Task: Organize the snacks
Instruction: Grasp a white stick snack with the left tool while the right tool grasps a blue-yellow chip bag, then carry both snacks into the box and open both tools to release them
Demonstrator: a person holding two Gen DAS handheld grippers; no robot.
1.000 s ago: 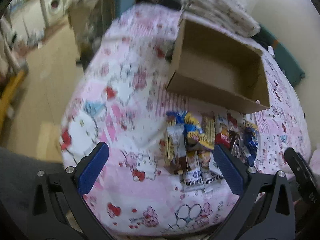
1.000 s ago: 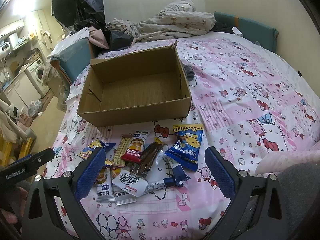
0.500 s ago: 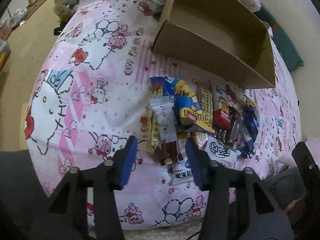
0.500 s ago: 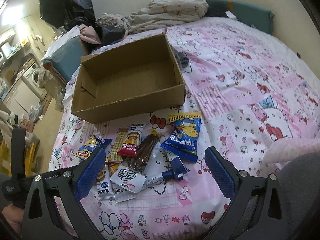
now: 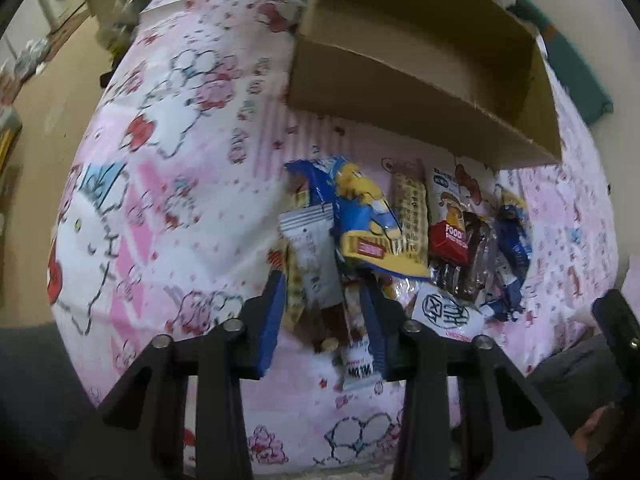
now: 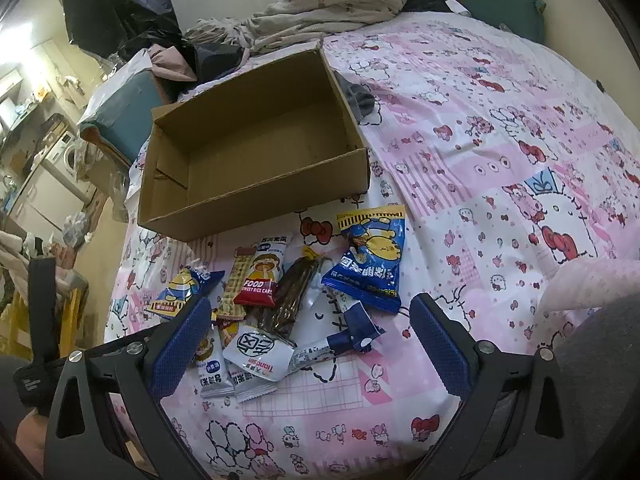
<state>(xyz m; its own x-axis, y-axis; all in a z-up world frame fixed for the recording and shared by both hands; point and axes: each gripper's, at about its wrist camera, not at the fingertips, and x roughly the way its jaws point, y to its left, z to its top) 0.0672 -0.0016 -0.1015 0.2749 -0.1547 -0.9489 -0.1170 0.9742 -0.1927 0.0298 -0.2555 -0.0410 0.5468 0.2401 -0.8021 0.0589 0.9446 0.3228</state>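
Observation:
Several snack packets lie in a pile on the pink patterned bedspread [image 6: 500, 168] in front of an empty cardboard box [image 6: 256, 148], which also shows in the left wrist view [image 5: 424, 92]. My left gripper [image 5: 324, 316] has its jaws narrowed around the near end of a silver-grey packet [image 5: 312, 252] and a white bar wrapper [image 5: 358, 356]; whether they pinch them I cannot tell. A blue-and-yellow packet [image 5: 360, 216] lies just beyond. My right gripper [image 6: 308, 348] is open and empty above the pile, near a white packet [image 6: 256, 354] and a blue chip bag [image 6: 370, 260].
Crumpled bedding [image 6: 320, 8] and dark bags [image 6: 120, 12] lie behind the box. The bed edge drops to the floor [image 5: 48, 92] on the left. A teal cushion [image 6: 480, 0] sits against the far wall.
My left gripper has dropped toward the left side of the pile and its jaws have narrowed from wide open to close around the packets. The right gripper has barely moved.

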